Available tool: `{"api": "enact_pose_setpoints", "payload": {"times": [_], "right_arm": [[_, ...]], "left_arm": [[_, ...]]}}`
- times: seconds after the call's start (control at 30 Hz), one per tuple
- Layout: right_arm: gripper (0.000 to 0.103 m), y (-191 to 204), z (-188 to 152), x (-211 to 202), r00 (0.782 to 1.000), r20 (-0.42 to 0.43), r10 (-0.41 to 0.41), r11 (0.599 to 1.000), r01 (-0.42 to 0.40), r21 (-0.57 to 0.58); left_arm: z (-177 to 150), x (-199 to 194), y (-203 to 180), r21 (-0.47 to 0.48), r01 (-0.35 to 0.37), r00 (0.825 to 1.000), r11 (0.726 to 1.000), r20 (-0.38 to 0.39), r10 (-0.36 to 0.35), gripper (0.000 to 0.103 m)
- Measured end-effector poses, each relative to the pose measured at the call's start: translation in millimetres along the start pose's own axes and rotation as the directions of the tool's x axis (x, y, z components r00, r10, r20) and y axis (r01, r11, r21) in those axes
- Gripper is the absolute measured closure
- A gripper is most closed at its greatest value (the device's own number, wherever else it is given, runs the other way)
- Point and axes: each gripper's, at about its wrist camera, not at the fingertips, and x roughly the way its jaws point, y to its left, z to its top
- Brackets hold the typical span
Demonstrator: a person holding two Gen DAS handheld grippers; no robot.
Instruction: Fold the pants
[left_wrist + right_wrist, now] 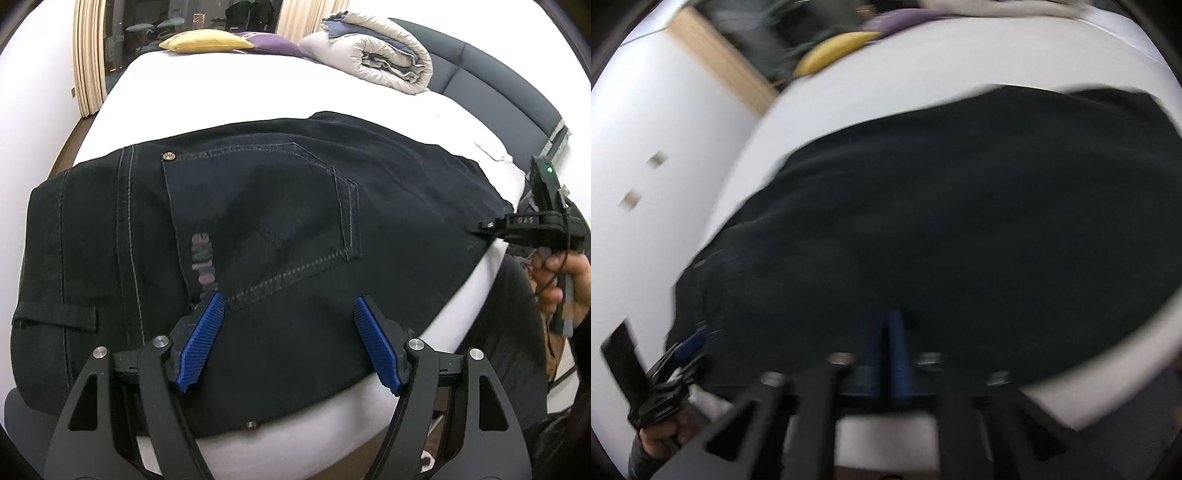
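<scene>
Dark denim pants lie folded on the white bed, back pocket up. My left gripper is open just above the near part of the pants, blue pads spread wide and holding nothing. My right gripper has its blue pads pressed together at the near edge of the pants; that view is blurred. In the left wrist view the right gripper sits at the pants' right edge, fingertips on the fabric.
A yellow pillow, a purple pillow and a rolled duvet lie at the far end of the bed. A dark headboard runs along the right. Curtains hang at the far left.
</scene>
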Motion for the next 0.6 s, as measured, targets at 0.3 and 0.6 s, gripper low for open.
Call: {"api": "enact_pose_setpoints", "payload": {"times": [0.3, 0.6], "right_arm": [[0.055, -10, -28, -66, 0.995, 0.084, 0.057, 0.99, -0.067, 0.123], [0.055, -13, -25, -39, 0.948, 0.083, 0.308, 0.906, -0.319, 0.277]], "left_arm": [[-8, -8, 3, 0.001, 0.003, 1.0, 1.0, -0.002, -0.003, 0.031], [-6, -8, 6, -0.001, 0.008, 1.0, 1.0, -0.006, -0.008, 0.031]]}}
